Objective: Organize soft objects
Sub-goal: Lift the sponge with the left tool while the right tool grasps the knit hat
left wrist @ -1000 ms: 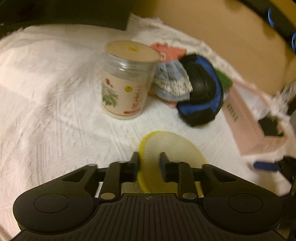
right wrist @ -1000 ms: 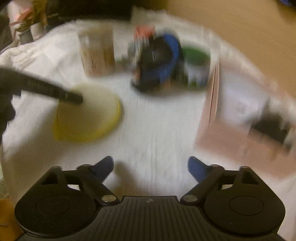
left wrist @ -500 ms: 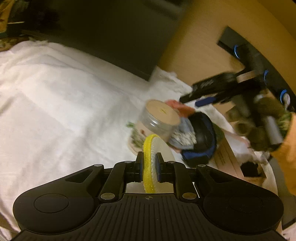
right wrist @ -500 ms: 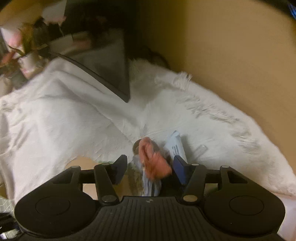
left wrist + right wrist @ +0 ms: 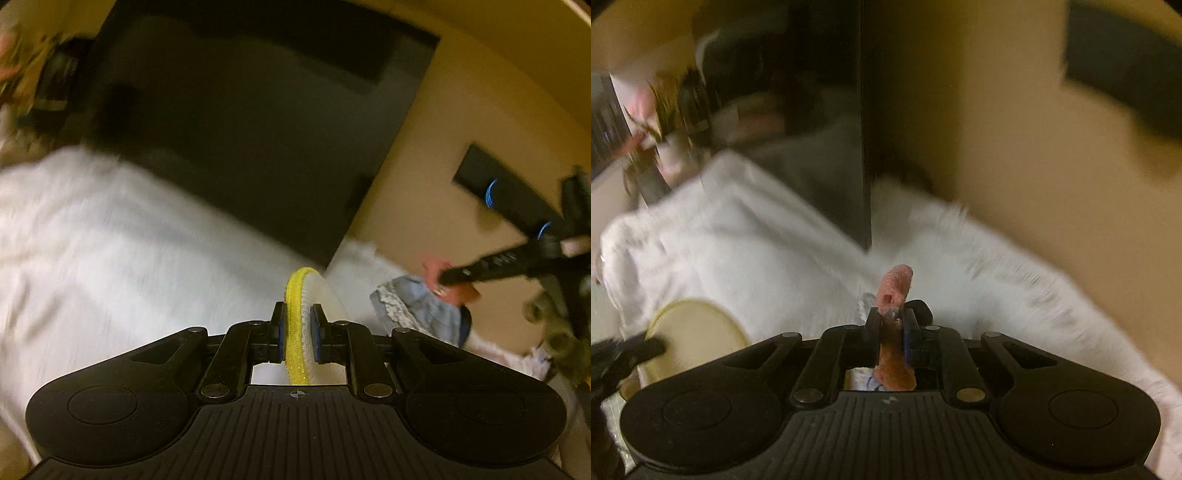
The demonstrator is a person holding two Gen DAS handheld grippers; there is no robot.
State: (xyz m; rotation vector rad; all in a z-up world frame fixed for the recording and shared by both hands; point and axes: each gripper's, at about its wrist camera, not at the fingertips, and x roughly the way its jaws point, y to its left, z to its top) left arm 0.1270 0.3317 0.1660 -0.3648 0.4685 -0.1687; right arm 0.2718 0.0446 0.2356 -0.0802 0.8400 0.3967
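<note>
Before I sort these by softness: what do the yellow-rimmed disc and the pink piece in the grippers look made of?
Yellow-rimmed disc: pale mesh or netting with a knitted-looking yellow edge, matte; it looks thin and pliable. Pink piece: fuzzy, matte fabric, perhaps knit or fleece; blur leaves the weave unclear.

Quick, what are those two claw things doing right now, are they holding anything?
Left gripper: closed on the round yellow-rimmed mesh pad.
Right gripper: closed on the pink fuzzy cloth piece.

Warm dim light, tan wall, dark glossy panel behind a white fringed cloth.
</note>
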